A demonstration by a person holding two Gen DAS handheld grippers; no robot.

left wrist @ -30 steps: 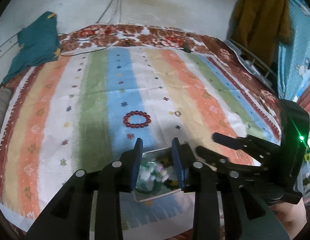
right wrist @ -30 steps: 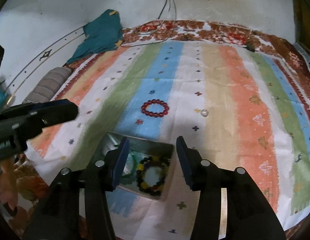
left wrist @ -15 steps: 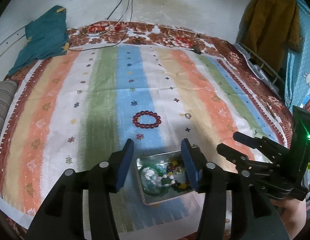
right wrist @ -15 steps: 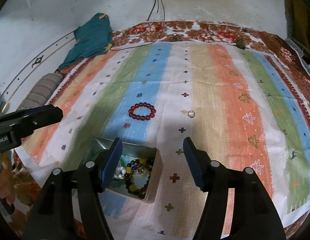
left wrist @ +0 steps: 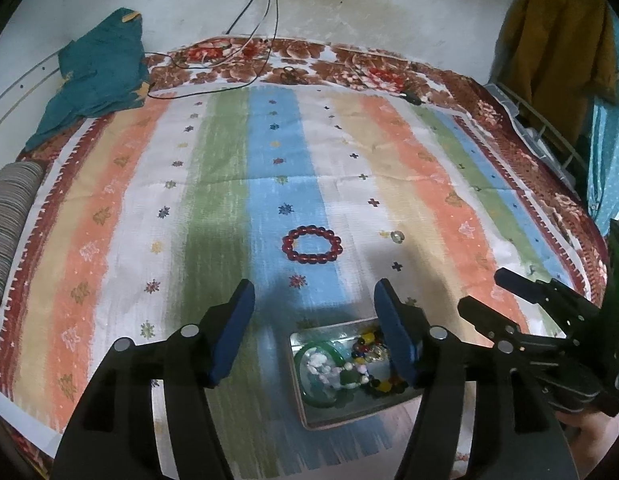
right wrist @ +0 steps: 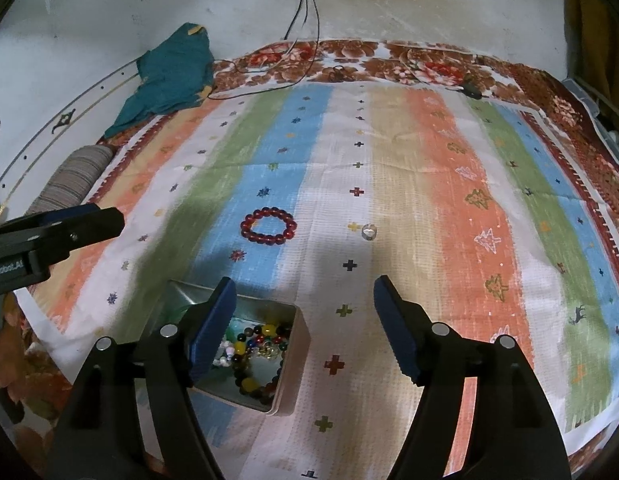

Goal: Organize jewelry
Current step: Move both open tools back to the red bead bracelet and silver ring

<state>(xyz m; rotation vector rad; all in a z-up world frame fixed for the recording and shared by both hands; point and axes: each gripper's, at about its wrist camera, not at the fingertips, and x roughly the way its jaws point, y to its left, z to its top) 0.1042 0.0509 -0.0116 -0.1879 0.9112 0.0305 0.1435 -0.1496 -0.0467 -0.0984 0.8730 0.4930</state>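
Spread across the bed, under everything: a striped cloth with a floral border. Landmark for all below: the tin.

Far beyond the tin, against the wall: a teal garment, with cables running down onto the border. Far left of the tin, at the cloth's edge: a striped bolster.

Hanging over the tin, left tongs and right tongs. Left tongs: jaws opening, standing wide, nothing between the pads; in the left view the right-hand pad overlaps the tin's far right corner, and whether touching cannot be told. Right tongs: jaws also opening, wide apart, empty; in the right view the left-hand pad covers the tin's left part, the other pad well to the right of it over bare cloth. Neither gripping anything.

The tin itself: rectangular, metal, open-topped, near the front edge of the cloth. Inside: a green bangle, pale beads, and dark and yellow bead strings, all heaped together.

Beyond the tin, on the blue stripe and well apart from it: a red bracelet, lying flat in a closed loop.

Right of the bracelet, likewise beyond the tin: a small ring, on the cloth, apart from everything.
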